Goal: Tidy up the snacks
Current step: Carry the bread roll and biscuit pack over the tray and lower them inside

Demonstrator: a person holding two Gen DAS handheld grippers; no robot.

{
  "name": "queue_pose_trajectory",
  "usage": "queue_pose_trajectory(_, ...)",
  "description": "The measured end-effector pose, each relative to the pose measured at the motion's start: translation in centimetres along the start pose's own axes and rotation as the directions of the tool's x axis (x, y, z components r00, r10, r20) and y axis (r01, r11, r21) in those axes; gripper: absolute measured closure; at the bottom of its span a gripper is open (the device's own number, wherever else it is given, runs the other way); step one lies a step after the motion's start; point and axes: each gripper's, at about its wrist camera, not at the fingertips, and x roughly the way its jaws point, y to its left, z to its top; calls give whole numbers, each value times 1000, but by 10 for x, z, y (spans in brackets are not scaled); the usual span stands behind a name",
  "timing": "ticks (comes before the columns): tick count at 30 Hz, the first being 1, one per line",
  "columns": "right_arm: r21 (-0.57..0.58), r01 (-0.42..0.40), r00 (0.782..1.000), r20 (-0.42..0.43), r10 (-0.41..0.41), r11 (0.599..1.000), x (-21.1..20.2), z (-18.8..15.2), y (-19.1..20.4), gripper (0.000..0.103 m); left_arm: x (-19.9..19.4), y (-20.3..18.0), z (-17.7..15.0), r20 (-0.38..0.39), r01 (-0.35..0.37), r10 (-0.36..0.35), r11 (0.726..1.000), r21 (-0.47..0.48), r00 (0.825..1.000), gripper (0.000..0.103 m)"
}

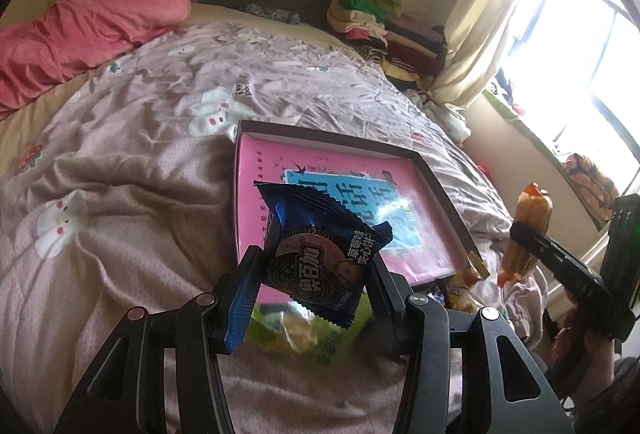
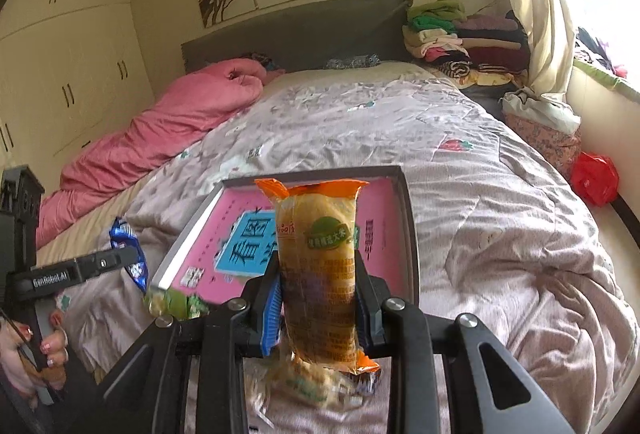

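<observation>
Gripping a blue cookie packet [image 1: 320, 254], my left gripper [image 1: 316, 274] is pressing both pads against its sides and holding it up over the bed [image 1: 120, 194]. Just ahead of it I am seeing the shallow tray [image 1: 440, 190] with its pink printed bottom. My right gripper [image 2: 318, 298] is clamping narrowly on an upright orange-and-yellow snack pack [image 2: 320, 266], also in front of the tray. Below both grippers, more snack packets [image 1: 296, 334] are lying blurred on the quilt, at the tray's near edge.
</observation>
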Motion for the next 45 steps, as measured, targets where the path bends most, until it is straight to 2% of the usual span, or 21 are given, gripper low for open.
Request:
queue_pose_trajectory(18,60,35,999,-7,-35,998,44,27,-22,72,42,3,12,-36,-56,57,997,49,998,51)
queue_pose_trajectory(25,68,60,998,-37,-57,996,57,27,-34,72,53,-2,10,-69,-43,48,996,75,996,51)
queue_pose_trajectory(38,96,58,990,-136,-45,994,84,20,-47,72,72,-4,10,-146,2,13,995,102,989,51)
queue_pose_trajectory(45,109,57,973,-229,-30,992,99,13,-46,72,80,-4,7,-186,20,0,994,111,983,50)
